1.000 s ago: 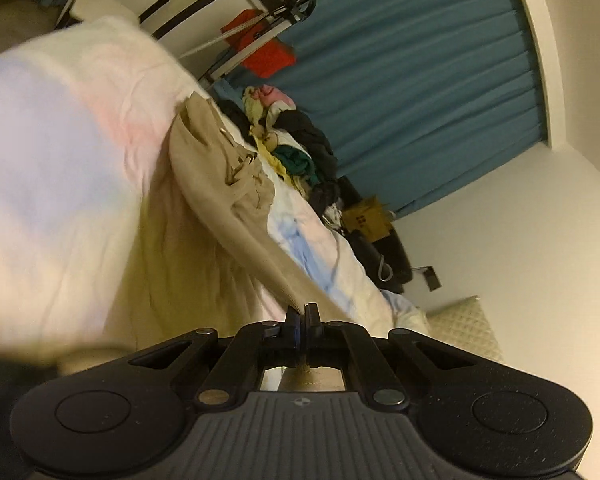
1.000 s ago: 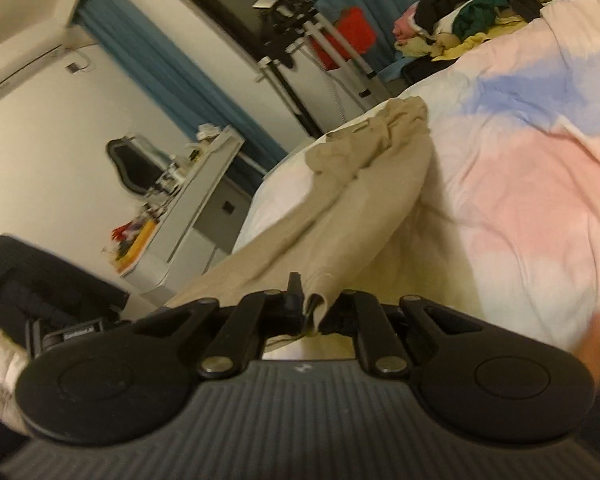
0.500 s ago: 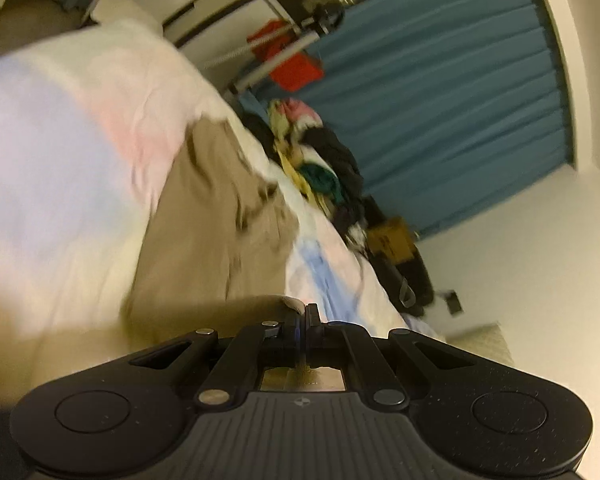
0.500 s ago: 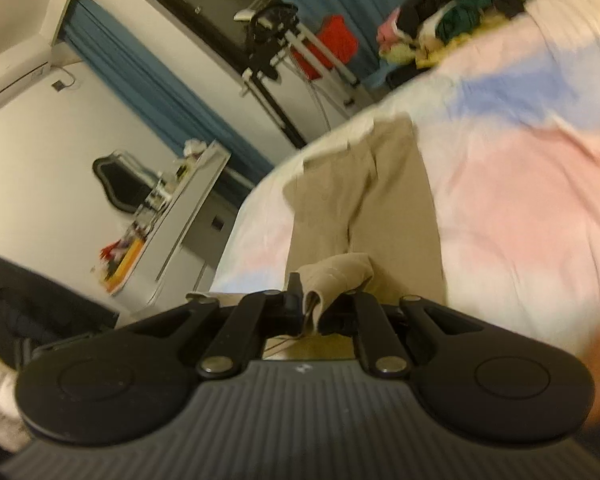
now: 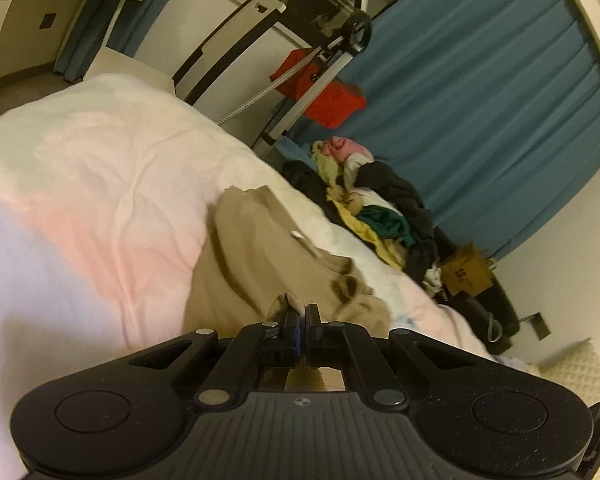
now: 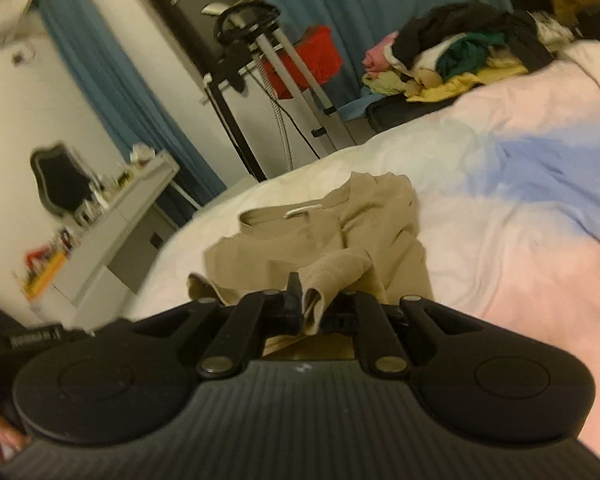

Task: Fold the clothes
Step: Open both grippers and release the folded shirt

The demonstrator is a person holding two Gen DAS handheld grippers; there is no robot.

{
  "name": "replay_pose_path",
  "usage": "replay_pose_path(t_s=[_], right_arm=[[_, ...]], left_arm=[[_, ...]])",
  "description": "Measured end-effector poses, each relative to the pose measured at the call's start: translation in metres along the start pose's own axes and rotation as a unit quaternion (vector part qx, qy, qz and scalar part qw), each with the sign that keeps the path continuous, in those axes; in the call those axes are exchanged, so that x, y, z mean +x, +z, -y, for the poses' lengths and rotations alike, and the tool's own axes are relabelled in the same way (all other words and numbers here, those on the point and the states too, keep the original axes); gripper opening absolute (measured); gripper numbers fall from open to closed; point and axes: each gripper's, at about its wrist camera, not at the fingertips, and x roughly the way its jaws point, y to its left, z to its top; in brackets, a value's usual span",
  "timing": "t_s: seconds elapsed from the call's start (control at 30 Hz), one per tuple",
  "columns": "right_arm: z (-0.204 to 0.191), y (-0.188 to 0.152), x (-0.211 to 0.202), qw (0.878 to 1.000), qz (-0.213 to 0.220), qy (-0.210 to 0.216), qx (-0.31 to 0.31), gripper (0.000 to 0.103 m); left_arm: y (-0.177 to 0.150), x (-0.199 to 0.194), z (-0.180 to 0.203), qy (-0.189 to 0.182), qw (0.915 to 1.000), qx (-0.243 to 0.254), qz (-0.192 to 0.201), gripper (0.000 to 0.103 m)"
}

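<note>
Item: beige long-sleeved knit top (image 6: 320,240), laid on the pastel pink, blue and white duvet (image 6: 520,220) of the bed, neckline with white label turned away from the grippers.

Change noted: one second ago the garment was stretched long between the grippers and its far end; it is now doubled over, its near hem carried forward over the body, so that a shorter, thicker bundle is seen. A lengthwise fold is judged as just made or being made.

Left gripper (image 5: 300,314): jaws closed on a thin edge of the beige cloth (image 5: 260,256).

Right gripper (image 6: 312,308): jaws drawn in on a bunched fold of the same cloth.

Remaining: the folded edge is judged not yet released or smoothed.

Other: heap of mixed unfolded clothes (image 6: 460,56) beyond the bed, well apart.
</note>
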Motion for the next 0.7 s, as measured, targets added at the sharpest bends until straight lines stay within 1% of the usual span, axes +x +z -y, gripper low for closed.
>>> replay_pose_path(t_s=[0.07,0.13,0.23,0.37,0.4,0.43,0.47,0.5,0.53,0.57,0.6,0.63,0.7], right_arm=[[0.010,-0.006,0.021,1.000,-0.010,-0.007,-0.005,0.010],[0.020,-0.012,0.039,1.000,-0.022,-0.013,0.000,0.010],[0.034,-0.019,0.061,0.999,-0.040,-0.021,0.007,0.011],[0.037,-0.019,0.072,0.998,-0.056,-0.026,0.008,0.011],[0.036,-0.018,0.073,0.998,-0.058,-0.027,0.006,0.012],[0.034,-0.018,0.072,0.998,-0.058,-0.027,0.000,0.014],[0.032,-0.017,0.071,0.998,-0.058,-0.027,-0.007,0.027],[0.028,-0.017,0.067,0.998,-0.053,-0.026,-0.014,0.040],[0.025,-0.017,0.062,0.999,-0.044,-0.022,-0.018,0.068],[0.022,-0.017,0.055,0.999,-0.033,-0.019,-0.020,0.089],[0.018,-0.017,0.047,0.999,-0.022,-0.020,-0.024,0.092],[0.014,-0.017,0.039,0.999,-0.011,-0.023,-0.030,0.092],[0.004,-0.019,0.024,0.999,0.002,-0.029,-0.045,0.092]], left_arm=[[-0.003,0.022,-0.007,0.012,0.9998,0.015,-0.006,0.002],[-0.005,0.046,-0.009,0.027,0.9987,0.041,-0.012,0.002],[-0.010,0.070,-0.009,0.044,0.9958,0.077,-0.018,0.002],[-0.015,0.075,-0.006,0.053,0.9920,0.113,-0.020,0.003],[-0.015,0.073,-0.004,0.054,0.9913,0.119,-0.021,0.006],[-0.016,0.072,-0.002,0.054,0.9905,0.124,-0.022,0.016],[-0.016,0.067,0.001,0.050,0.9902,0.129,-0.019,0.024],[-0.017,0.062,0.004,0.046,0.9898,0.134,-0.015,0.041],[-0.018,0.055,0.008,0.044,0.9890,0.141,-0.007,0.055],[-0.020,0.047,0.012,0.043,0.9880,0.148,0.002,0.061],[-0.023,0.038,0.017,0.043,0.9862,0.159,0.013,0.070],[-0.026,0.029,0.022,0.042,0.9847,0.168,0.020,0.073],[-0.033,0.009,0.031,0.033,0.9830,0.179,0.027,0.075]])
